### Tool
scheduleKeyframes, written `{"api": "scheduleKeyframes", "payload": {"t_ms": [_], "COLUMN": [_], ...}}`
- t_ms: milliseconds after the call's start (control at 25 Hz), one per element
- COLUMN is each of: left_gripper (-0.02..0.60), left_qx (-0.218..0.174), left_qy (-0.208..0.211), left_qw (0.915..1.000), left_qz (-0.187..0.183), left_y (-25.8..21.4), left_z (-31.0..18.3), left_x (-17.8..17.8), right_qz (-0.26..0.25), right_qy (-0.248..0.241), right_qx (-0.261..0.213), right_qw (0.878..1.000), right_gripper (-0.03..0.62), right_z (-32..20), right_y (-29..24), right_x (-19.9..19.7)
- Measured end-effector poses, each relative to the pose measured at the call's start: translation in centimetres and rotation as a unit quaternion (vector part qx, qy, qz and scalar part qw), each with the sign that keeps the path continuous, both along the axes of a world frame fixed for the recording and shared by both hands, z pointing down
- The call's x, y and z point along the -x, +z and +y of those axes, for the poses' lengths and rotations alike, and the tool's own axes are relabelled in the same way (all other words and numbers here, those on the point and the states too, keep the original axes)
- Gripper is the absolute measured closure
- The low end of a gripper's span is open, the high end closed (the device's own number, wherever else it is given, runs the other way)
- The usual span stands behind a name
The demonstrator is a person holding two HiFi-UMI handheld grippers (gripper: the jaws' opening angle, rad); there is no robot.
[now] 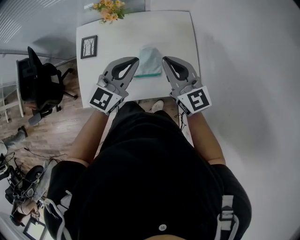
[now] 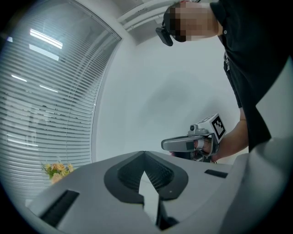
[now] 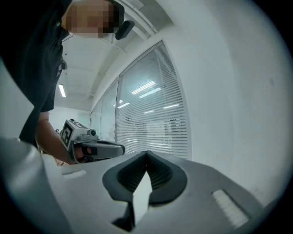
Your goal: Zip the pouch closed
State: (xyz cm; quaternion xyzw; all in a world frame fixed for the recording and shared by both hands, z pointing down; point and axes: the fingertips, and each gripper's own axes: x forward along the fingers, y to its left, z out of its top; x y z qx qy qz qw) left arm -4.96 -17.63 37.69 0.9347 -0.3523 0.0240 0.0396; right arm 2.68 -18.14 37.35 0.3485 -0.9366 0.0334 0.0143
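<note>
Finds pouch (image 1: 149, 60) flat on table (image 1: 140, 33), squarely between left gripper (image 1: 136, 60) and right gripper (image 1: 165, 60), about equally near each. Records both jaw pairs fully closed, gripping nothing. Places teal zip edge (image 1: 147, 74) along near side, running left to right.

Pouch (image 1: 150, 60): zipped or not, too small to tell; flowers (image 1: 108, 9) cut by top edge.

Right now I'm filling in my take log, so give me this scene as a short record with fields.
pouch: pale teal, flat on the white table
left tongs: shut, empty, left of pouch
right tongs: shut, empty, right of pouch
zip: too small to tell
table's far left: flowers, picture frame
</note>
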Motion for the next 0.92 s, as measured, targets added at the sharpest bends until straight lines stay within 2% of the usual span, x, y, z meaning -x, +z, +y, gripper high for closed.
{"api": "scheduleKeyframes", "payload": {"t_ms": [920], "left_gripper": [0.574], "left_qx": [0.005], "left_qy": [-0.012], "left_qw": [0.9999], "left_qz": [-0.011], "left_y": [0.6], "left_z": [0.6], "left_x": [1.0], "right_qz": [0.0], "right_qy": [-0.004], "right_qx": [0.005], "right_qw": [1.0], "right_gripper": [0.583], "right_z": [0.7], "right_y": [0.2], "right_x": [0.0]}}
